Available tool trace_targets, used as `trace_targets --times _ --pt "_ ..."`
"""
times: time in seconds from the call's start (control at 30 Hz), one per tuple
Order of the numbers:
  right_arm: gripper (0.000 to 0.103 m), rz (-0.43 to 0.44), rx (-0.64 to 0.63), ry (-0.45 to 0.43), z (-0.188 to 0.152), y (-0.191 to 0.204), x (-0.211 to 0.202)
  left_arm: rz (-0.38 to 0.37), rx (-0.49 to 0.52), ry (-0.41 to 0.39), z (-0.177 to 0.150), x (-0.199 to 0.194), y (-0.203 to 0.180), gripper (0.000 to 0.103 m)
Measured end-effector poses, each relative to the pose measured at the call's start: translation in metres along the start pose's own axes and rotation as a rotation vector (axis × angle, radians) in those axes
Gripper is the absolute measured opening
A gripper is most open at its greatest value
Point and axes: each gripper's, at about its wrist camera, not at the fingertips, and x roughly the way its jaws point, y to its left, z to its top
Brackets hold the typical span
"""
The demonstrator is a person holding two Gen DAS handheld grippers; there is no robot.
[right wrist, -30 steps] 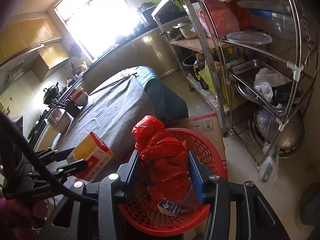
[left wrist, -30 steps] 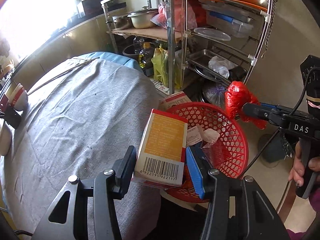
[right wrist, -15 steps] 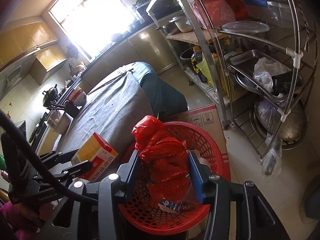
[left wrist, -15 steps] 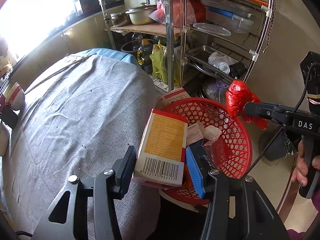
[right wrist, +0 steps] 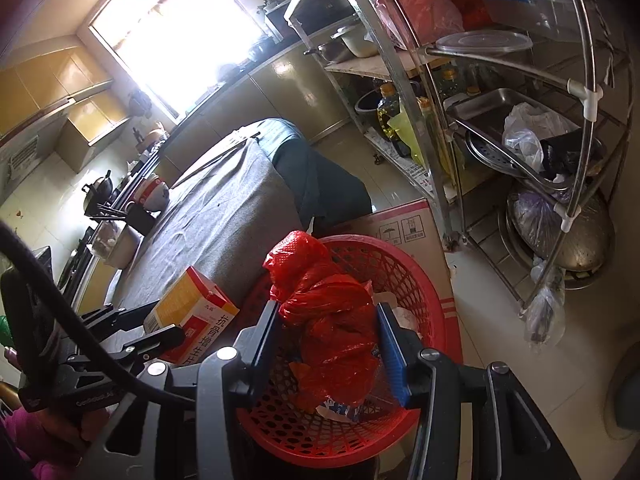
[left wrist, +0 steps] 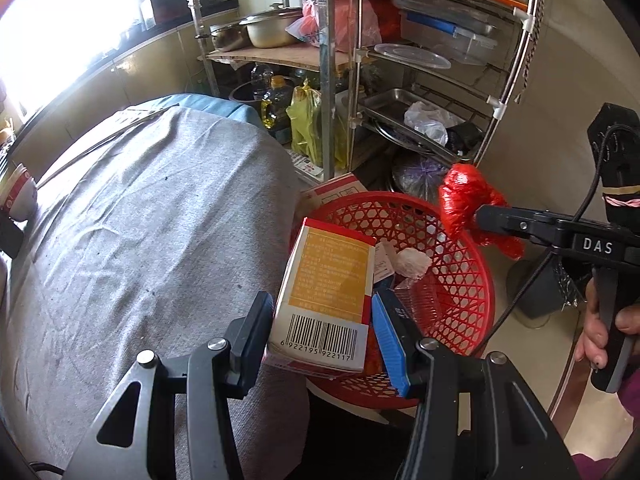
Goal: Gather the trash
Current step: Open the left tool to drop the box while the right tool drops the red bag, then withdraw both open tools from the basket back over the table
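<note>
1. Left wrist view: left gripper (left wrist: pixel 322 322) pinches an orange medicine box (left wrist: pixel 324 300) at the red basket (left wrist: pixel 460 280) rim, beside the grey-clothed table (left wrist: pixel 140 240).
2. Right wrist view: right gripper (right wrist: pixel 326 340) clamps a knotted red plastic bag (right wrist: pixel 328 320) above the basket; paper scraps inside.

Daylight floods in from a window (right wrist: pixel 168 36) at about eleven o'clock in both views, blown out to white glare there. The shelf rack (right wrist: pixel 516 92) at two o'clock sits dimmer. Fisheye bending curves straight lines toward the dark vignetted edges; focus is sharp throughout.
</note>
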Motion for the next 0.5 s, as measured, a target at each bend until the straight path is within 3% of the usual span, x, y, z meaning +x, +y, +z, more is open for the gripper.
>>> trace_targets --times 0.33,0.5 --pt "0.053 0.000 0.035 0.042 -0.001 -0.007 0.006 -0.024 0.011 0.024 0.000 0.008 -0.006 0.053" --pt "0.060 0.010 0.071 0.077 -0.001 -0.010 0.011 -0.028 0.002 0.035 -0.001 0.010 -0.004 0.053"
